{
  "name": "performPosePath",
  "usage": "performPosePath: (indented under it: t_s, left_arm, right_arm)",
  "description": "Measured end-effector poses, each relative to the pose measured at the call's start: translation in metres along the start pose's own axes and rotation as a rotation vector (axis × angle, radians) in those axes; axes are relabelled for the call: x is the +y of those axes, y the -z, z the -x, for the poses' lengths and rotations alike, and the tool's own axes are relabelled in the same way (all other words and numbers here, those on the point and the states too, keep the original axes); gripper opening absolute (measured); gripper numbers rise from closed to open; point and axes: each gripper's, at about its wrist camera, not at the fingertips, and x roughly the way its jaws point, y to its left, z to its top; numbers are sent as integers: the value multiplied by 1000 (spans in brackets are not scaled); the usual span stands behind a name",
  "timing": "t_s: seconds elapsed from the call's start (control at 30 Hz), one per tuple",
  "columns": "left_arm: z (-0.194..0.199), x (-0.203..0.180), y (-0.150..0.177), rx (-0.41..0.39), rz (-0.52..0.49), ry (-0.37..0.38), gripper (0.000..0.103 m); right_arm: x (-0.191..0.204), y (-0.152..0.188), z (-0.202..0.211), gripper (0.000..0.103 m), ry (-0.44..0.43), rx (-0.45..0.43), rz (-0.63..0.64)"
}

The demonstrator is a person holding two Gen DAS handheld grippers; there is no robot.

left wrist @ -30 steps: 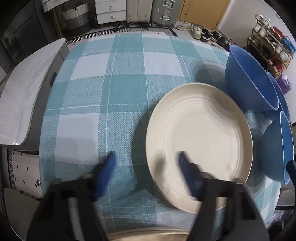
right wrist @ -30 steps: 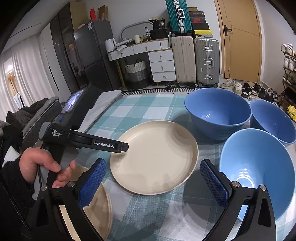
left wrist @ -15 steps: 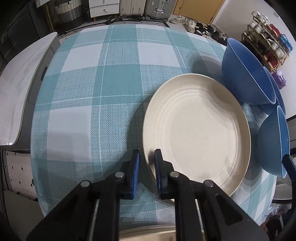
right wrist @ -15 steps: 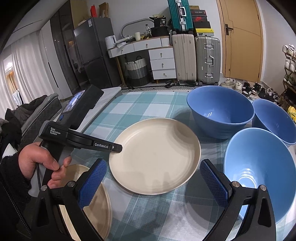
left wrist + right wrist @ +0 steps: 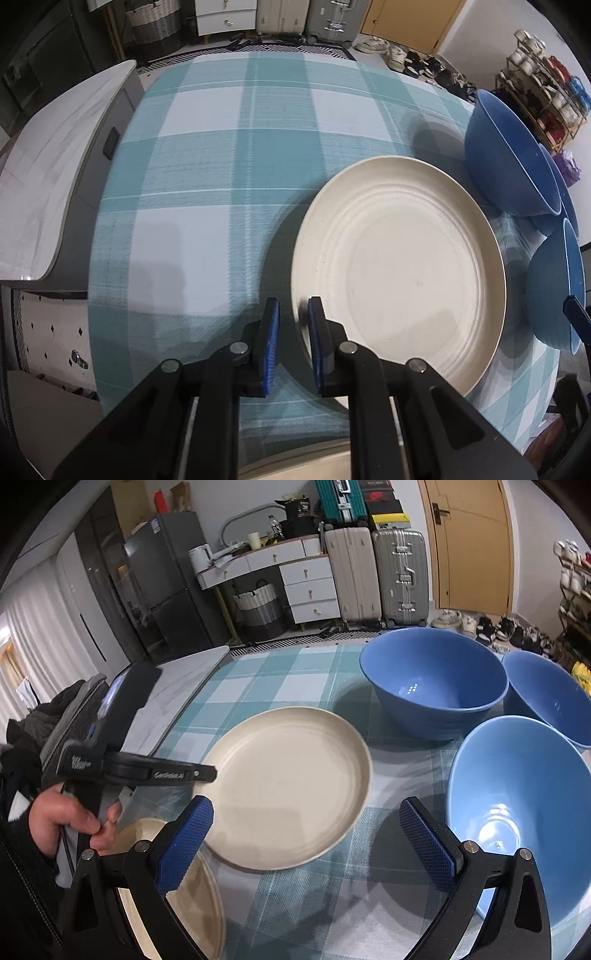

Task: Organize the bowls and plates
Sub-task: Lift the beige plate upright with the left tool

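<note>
Checked tablecloth (image 5: 207, 155), left gripper (image 5: 293, 332) gripping plate (image 5: 402, 273)

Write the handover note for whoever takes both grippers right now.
Left gripper: shut on the near-left rim of the cream plate, which looks tilted off the checked cloth.
Right gripper: open, empty, above the cloth in front of the plate.
Second cream plate at the near table edge; three blue bowls stand separate on the right.
Done: nothing stacked yet. Left: stack plates, nest bowls.
</note>
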Motion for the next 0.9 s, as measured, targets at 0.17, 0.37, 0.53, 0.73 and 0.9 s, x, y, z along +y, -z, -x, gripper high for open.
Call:
performPosePath:
  t_s: [0.17,0.37,0.53,0.73,0.9]
  left_arm:
    - [5,16,2,-9,33,-7,13]
    - [11,31,7,-22,54,-20,13]
    - [16,43,12,-29,75,-27,13]
    - [19,50,18,-28,86,-30,14]
    - [23,52,19,-31,84,-25,14]
  right_arm:
    - [10,-15,-9,102,-56,52,27]
    - [29,-44,-12,102,-93,60,69]
    - [41,-50,-28,102,-62,98,100]
    - [28,-44,-60,102,-48,172,28]
    - [25,-44,-64,100,-74,198,-4]
